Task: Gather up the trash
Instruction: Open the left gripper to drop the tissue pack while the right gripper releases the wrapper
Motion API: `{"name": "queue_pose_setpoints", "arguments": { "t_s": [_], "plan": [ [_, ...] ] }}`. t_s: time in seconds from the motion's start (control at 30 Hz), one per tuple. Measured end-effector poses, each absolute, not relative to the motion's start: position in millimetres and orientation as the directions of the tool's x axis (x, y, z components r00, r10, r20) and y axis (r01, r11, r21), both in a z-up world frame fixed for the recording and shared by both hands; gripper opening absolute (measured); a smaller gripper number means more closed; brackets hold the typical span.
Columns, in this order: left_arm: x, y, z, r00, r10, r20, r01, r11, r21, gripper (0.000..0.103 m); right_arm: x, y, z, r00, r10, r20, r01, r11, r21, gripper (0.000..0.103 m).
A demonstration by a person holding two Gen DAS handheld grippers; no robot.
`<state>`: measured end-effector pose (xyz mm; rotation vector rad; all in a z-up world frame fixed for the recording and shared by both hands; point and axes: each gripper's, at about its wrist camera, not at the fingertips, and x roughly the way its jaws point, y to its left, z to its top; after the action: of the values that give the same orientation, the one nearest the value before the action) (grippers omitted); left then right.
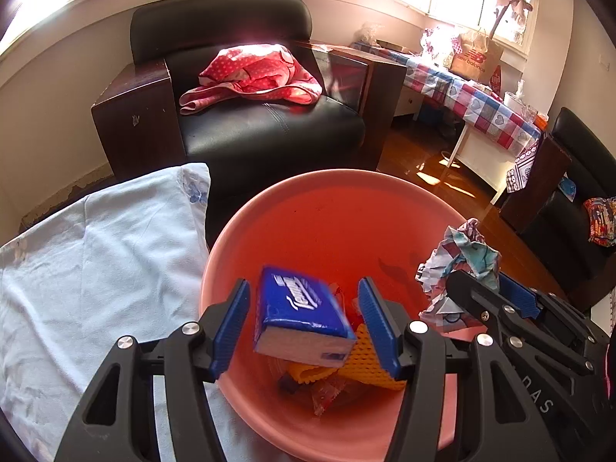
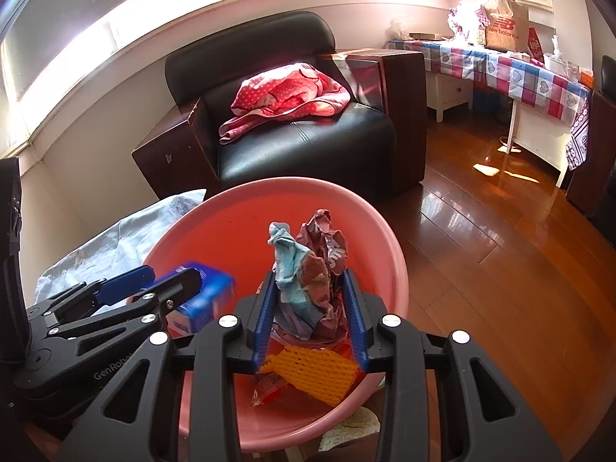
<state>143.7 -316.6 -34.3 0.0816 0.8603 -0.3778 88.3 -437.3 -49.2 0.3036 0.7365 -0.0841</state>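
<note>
A pink basin [image 1: 327, 208] [image 2: 369, 231] holds trash: yellow foam netting [image 1: 365, 362] [image 2: 312, 369] and red wrappers [image 2: 269, 385]. My left gripper [image 1: 304, 319] is open above the basin. A blue tissue pack [image 1: 300, 315] [image 2: 208, 292] sits blurred between its fingers, not touching either pad. My right gripper [image 2: 312, 308] is shut on a crumpled wad of printed paper [image 2: 312, 269] [image 1: 458, 265] and holds it over the basin's right side. The right gripper [image 1: 496, 292] also shows in the left wrist view, and the left gripper [image 2: 146, 281] in the right wrist view.
A pale blue pillow [image 1: 96, 261] lies left of the basin. A black leather armchair [image 1: 265, 131] with a red dotted blanket [image 1: 254, 73] stands behind. A table with a checked cloth [image 1: 473, 96] and a paper bag [image 1: 477, 56] is at the right, over wooden floor [image 2: 481, 238].
</note>
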Motion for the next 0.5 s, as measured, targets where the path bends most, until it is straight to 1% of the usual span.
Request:
{"name": "queue_pose_setpoints", "arguments": {
  "t_s": [0.33,0.5],
  "plan": [
    [143.5,-311.1,-31.3,0.587,-0.310,-0.748,0.349,0.930,-0.112,0.059,89.4,-437.4,-50.8,0.731,0.040,-0.682,0.182,0.951,0.252,0.039],
    [143.1,-308.6,-30.4,0.590,-0.314,-0.744,0.344,0.931,-0.121,0.059,89.3,-437.7,-50.7,0.732,0.040,-0.681,0.182,0.951,0.251,0.039]
  ]
}}
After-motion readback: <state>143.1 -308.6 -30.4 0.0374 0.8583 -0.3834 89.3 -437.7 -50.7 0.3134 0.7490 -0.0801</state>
